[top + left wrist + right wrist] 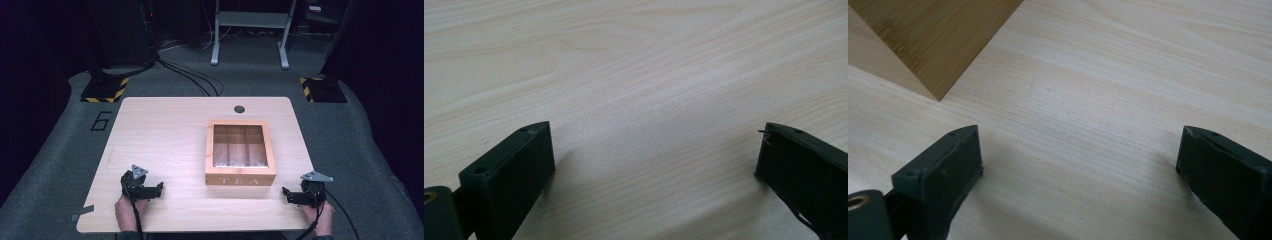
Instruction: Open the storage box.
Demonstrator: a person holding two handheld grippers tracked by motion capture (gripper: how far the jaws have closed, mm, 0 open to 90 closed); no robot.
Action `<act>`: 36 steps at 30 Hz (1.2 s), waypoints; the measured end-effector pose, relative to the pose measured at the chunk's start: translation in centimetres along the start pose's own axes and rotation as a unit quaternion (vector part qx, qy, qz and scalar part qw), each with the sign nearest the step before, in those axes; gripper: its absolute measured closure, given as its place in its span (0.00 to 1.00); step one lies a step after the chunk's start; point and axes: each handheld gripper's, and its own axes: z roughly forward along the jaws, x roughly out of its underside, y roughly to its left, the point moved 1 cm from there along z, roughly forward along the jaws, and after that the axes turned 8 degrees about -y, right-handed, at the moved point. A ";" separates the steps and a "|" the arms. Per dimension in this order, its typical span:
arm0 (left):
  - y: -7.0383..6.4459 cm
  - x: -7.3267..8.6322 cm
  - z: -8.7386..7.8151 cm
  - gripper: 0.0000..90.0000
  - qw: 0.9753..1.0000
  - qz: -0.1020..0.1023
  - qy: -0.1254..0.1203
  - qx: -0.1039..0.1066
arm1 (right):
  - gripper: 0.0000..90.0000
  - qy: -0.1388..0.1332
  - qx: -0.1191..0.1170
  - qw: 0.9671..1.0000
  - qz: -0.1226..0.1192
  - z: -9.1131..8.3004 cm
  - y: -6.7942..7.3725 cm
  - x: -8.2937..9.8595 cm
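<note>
A wooden tea box (240, 153) with a clear lid and "TEA" on its front stands shut, right of the table's middle. A corner of the tea box (933, 40) fills the top left of the right gripper view. My left gripper (150, 189) rests near the front left of the table, held by a hand, jaws wide apart over bare wood. The left gripper (654, 155) holds nothing. My right gripper (292, 195) sits at the front right, just right of the box's front corner. The right gripper (1080, 155) is open and empty too.
The light wooden table (165, 130) has a round cable hole (239, 109) at its far edge. Grey floor surrounds it, with a "6" marking (101, 120) at left, black cables (190, 75) behind, hazard-striped stand feet (105, 89) and white frame legs (249, 35).
</note>
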 end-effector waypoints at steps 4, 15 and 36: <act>0.0 0.0 0.0 0.02 1.000 0.001 0.000 0.000 | 0.06 0.001 -0.002 1.000 0.003 -0.1 0.1 0.0; 0.0 0.0 0.0 0.02 1.000 -0.001 0.000 -0.001 | 0.09 0.007 -0.021 1.000 -0.010 -0.2 0.2 -0.1; 0.0 0.0 0.0 0.02 1.000 -0.003 0.000 -0.002 | 0.30 -0.047 -0.121 0.991 -0.027 -2.5 3.2 -3.9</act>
